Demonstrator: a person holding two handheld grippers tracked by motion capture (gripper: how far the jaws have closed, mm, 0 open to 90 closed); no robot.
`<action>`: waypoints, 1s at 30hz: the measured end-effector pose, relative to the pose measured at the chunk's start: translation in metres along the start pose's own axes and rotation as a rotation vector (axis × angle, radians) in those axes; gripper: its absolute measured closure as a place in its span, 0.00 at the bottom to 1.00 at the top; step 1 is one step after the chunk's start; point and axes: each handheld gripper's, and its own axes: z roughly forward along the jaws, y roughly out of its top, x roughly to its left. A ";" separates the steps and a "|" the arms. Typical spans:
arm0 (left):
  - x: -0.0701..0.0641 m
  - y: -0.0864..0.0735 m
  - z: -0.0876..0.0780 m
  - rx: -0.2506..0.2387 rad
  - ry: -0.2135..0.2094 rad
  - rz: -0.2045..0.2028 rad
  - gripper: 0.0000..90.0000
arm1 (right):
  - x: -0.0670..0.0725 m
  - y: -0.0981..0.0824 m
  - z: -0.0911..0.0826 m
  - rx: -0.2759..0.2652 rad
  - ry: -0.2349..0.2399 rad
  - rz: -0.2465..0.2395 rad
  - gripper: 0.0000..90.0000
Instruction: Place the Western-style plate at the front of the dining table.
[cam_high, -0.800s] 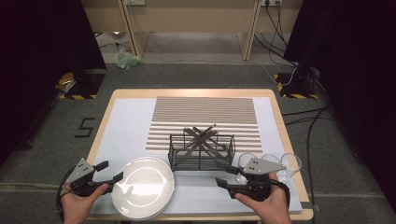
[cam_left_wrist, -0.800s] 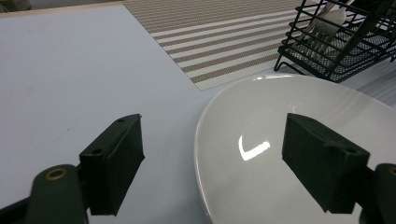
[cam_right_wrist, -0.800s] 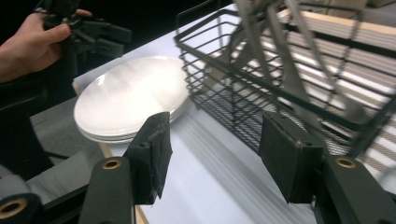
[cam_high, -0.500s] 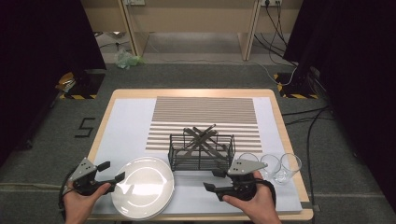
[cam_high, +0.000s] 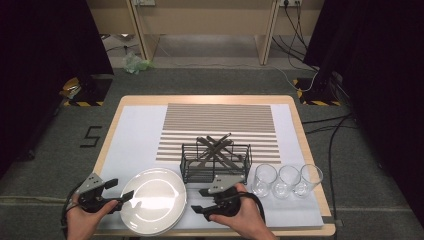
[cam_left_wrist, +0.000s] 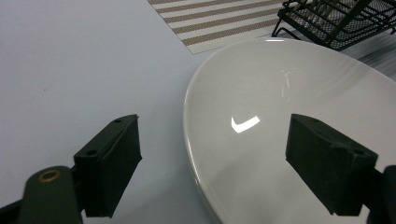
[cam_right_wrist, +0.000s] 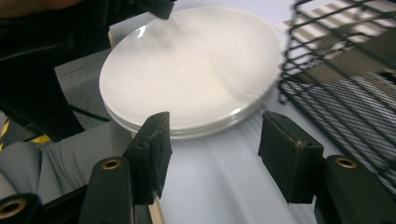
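A black "5" (cam_high: 93, 136) marked on the floor, left of the surface (cam_high: 210, 99), is the one piece of writing that can be read. The white plates (cam_high: 154, 200), a low stack lying flat, sit at the near edge of the surface, just left of the black wire rack (cam_high: 216, 163); being round, they have no long axis and point no way. The left tongs (cam_high: 120, 192) stand with jaws apart at the stack's left rim, one jaw over the plate and one over the bare white mat (cam_high: 135, 135), nothing clamped. The right tongs (cam_high: 201, 201) are likewise apart, empty, level, pointing at the stack's right rim, just in front of the rack. Three clear glasses (cam_high: 286, 180) stand in a row right of the rack. Behind the plates the mat lies open; beyond the rack is the striped placemat (cam_high: 220, 120).
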 end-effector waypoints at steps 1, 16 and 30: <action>0.001 -0.001 0.000 -0.008 -0.004 -0.020 0.20 | 0.001 0.002 0.011 0.015 0.019 -0.022 0.48; 0.000 -0.005 0.002 -0.002 -0.014 -0.015 0.19 | 0.005 0.007 0.050 0.111 0.070 -0.114 0.47; 0.009 -0.008 -0.009 0.029 0.013 -0.056 0.20 | 0.010 0.018 0.074 0.170 0.057 -0.163 0.42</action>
